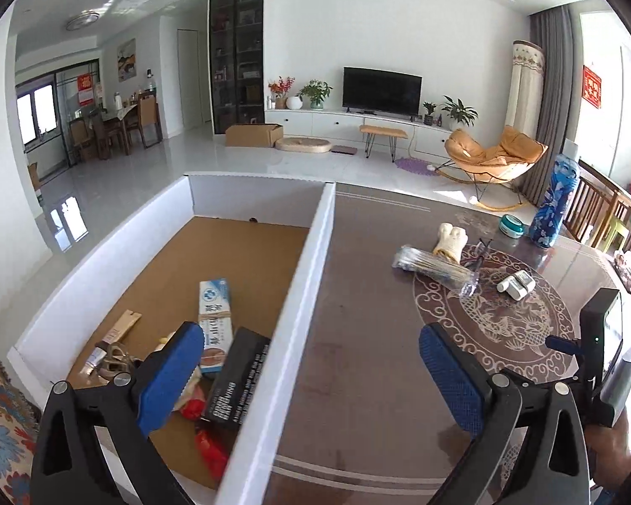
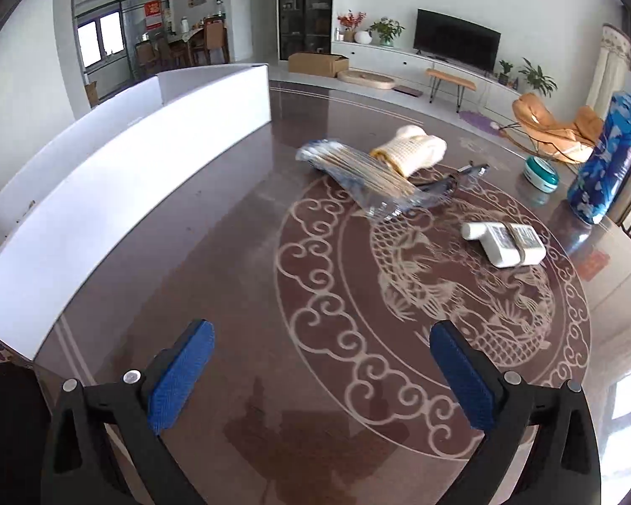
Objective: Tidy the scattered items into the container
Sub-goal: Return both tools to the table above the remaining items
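A white-walled cardboard box (image 1: 303,261) stands on the left of the table; it shows in the right wrist view (image 2: 105,193) too. Inside lie a toothpaste box (image 1: 215,315), a black box (image 1: 235,378), a red packet (image 1: 210,450) and other small items. My left gripper (image 1: 311,345) is open and empty, straddling the box's right wall. On the table lie a bag of skewers (image 2: 366,176), a white glove (image 2: 416,149), glasses (image 2: 454,181) and two white bottles (image 2: 505,242). My right gripper (image 2: 322,336) is open and empty, above the table short of them.
A blue patterned bottle (image 2: 610,160) and a teal-lidded tin (image 2: 540,174) stand at the table's far right. The right hand-held device (image 1: 601,349) shows at the right in the left wrist view. A patterned cloth (image 1: 0,404) lies left of the box.
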A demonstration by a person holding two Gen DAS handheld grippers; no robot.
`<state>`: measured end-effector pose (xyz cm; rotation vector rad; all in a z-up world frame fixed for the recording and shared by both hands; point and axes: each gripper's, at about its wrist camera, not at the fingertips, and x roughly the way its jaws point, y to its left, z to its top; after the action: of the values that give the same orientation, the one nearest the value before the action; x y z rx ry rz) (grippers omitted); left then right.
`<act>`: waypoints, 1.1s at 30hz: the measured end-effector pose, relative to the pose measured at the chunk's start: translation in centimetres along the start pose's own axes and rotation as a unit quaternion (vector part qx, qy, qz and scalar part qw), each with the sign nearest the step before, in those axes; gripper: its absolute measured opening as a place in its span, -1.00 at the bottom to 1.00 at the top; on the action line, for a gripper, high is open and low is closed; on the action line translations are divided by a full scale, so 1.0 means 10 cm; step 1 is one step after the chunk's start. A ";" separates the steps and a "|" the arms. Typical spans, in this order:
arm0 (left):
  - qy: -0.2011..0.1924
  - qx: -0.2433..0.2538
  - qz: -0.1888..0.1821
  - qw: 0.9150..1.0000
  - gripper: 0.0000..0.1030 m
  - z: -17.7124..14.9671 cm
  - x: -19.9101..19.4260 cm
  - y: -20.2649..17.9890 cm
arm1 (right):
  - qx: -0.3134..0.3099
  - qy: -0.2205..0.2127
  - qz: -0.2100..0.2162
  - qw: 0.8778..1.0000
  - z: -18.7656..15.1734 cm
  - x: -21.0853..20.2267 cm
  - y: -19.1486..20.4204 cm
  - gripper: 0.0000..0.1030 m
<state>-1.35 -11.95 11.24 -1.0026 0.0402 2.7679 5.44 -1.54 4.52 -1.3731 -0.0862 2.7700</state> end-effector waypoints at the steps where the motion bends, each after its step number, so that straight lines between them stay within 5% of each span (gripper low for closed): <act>1: 0.014 0.009 -0.014 1.000 1.00 -0.06 0.11 -0.19 | 0.010 0.008 -0.021 1.000 -0.10 0.01 -0.23 0.99; 6: 0.079 0.055 -0.033 0.995 1.00 -0.46 0.70 -0.99 | 0.062 0.029 -0.070 0.995 -0.46 0.04 -0.93 0.99; 11: 0.113 0.051 -0.035 0.992 1.00 -0.65 1.15 -1.32 | 0.086 0.015 -0.053 0.995 -0.57 0.01 -1.09 1.00; 20: 0.125 0.040 -0.028 0.991 1.00 -0.63 1.53 -1.38 | 0.118 0.021 -0.050 0.992 -0.58 0.09 -1.15 1.00; 33: 0.127 0.054 -0.023 0.990 1.00 -0.64 1.53 -1.43 | 0.118 0.021 -0.050 0.992 -0.58 0.09 -1.14 1.00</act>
<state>-6.03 4.12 -2.90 -1.3017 0.1988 2.5486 9.72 10.10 1.14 -1.3271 0.1643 2.5709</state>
